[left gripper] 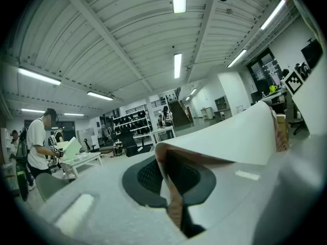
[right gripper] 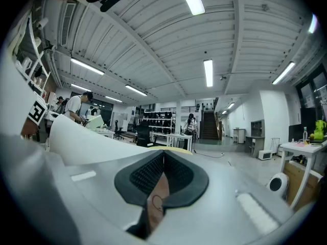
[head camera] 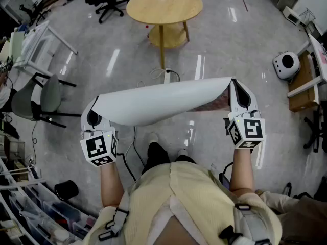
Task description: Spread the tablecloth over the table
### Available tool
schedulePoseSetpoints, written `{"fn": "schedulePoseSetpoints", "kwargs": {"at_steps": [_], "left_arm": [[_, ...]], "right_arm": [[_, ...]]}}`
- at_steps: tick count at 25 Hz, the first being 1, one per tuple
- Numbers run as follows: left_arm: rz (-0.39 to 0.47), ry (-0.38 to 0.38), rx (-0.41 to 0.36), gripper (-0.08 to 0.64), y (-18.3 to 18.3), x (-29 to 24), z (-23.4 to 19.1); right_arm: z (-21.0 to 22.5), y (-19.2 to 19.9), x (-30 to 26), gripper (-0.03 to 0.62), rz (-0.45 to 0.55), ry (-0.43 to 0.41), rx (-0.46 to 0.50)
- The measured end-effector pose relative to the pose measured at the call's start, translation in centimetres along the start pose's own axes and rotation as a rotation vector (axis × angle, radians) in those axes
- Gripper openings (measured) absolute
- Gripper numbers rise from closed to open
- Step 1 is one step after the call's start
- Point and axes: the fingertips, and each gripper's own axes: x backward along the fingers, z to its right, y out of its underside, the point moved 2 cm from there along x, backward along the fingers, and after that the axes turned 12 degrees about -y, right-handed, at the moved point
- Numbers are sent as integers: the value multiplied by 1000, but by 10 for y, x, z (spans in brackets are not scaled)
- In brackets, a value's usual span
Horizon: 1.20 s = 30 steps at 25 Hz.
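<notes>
The cloth (head camera: pixel 163 103) hangs in the air, stretched between the two tongs as a curved sheet. Its white face is up and a patterned underside shows near the right end. It touches no table.

The left tongs (head camera: pixel 94 107) are clamped on one end of the cloth, and a folded edge sits between the pads. The right tongs (head camera: pixel 233 86) are closed on the other end, pinching only a thin strip.

**Risks**
- Each grip holds only an edge, so a sharp flick or uneven pull could drag the cloth out of one pair. The right pair looks the likelier to lose it.
- The middle bows between the tongs. If the tongs move closer together it could droop and fold on itself.
- The table (head camera: pixel 164 5) is well ahead of the tongs and is small and round. A throw that lands off-centre could let the cloth slide off one side.
- A cable (head camera: pixel 167 75) lies on the floor (head camera: pixel 127 50) ahead of and below the tongs, on the way to the table, and could catch a foot.

The table top is bare pale wood with a lower shelf under it. The floor is glossy grey.

A grey chair (head camera: pixel 38 97) stands left of the left tongs. A white round device (head camera: pixel 285 64) sits right of the right tongs.

The gripper views show a large hall with strip lights, desks, people and a staircase.
</notes>
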Motion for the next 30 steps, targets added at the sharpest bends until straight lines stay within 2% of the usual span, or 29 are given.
{"fn": "schedulePoseSetpoints", "kwargs": {"at_steps": [14, 23, 30], "left_arm": [[51, 30, 6, 6, -24, -8, 15], [27, 25, -30, 6, -20, -5, 33], [21, 11, -19, 6, -23, -6, 38]], "right_arm": [[17, 2, 14, 8, 10, 26, -27], [29, 4, 26, 8, 18, 38, -48], [38, -3, 24, 8, 26, 25, -49]]}}
